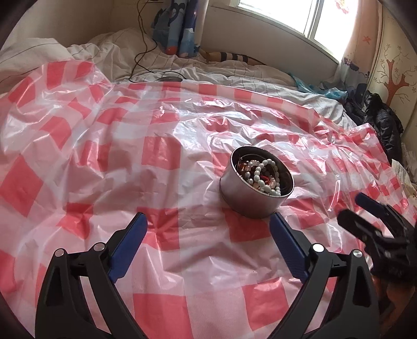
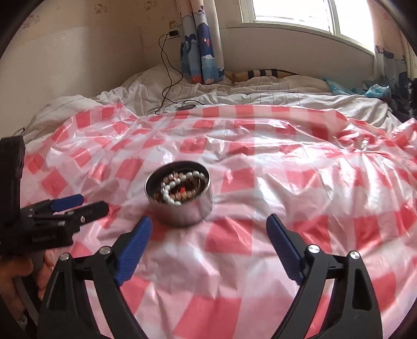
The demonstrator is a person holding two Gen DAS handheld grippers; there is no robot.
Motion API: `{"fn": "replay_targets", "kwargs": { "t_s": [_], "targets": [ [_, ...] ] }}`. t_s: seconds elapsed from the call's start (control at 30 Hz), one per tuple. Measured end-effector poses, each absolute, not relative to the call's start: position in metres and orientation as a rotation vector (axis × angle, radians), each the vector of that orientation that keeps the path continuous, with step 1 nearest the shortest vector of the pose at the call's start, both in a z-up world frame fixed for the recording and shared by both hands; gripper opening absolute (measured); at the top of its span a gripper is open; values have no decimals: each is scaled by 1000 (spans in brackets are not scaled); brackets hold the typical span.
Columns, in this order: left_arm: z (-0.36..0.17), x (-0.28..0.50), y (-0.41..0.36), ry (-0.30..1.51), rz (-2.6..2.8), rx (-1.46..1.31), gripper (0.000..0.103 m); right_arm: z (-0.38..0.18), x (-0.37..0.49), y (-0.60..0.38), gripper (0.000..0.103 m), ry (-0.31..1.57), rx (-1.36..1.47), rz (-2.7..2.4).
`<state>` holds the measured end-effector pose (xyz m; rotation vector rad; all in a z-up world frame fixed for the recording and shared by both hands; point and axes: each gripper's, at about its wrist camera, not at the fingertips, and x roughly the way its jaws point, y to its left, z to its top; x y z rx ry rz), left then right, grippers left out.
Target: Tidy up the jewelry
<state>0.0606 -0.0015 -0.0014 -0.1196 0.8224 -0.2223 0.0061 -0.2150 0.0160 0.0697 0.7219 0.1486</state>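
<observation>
Only faint illegible print, left claw (image 2: 91, 203)

Shiny metal tin (image 1: 256, 198), glossy pearl beads (image 1: 260, 174), crinkled glossy plastic sheet (image 1: 130, 161).

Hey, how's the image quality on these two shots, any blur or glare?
Left wrist view: mostly sharp, window blown out, glare streaks on the plastic sheet, right tongs smeared at the edge. Right wrist view: motion-blurred throughout, the metal tin and its pearl beads soft, window overexposed.
</observation>
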Motion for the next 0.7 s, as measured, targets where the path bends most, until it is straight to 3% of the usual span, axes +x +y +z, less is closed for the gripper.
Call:
{"fn": "replay_targets", "kwargs": {
  "t_s": [0.23, 0.7],
  "targets": [
    [-8, 40, -15, 818, -198, -86, 95, -11, -22, -217, 93, 746, 115, 48],
    [-10, 44, -33, 791, -137, 22, 95, -6, -8, -217, 96, 723, 96, -39]
  ]
}}
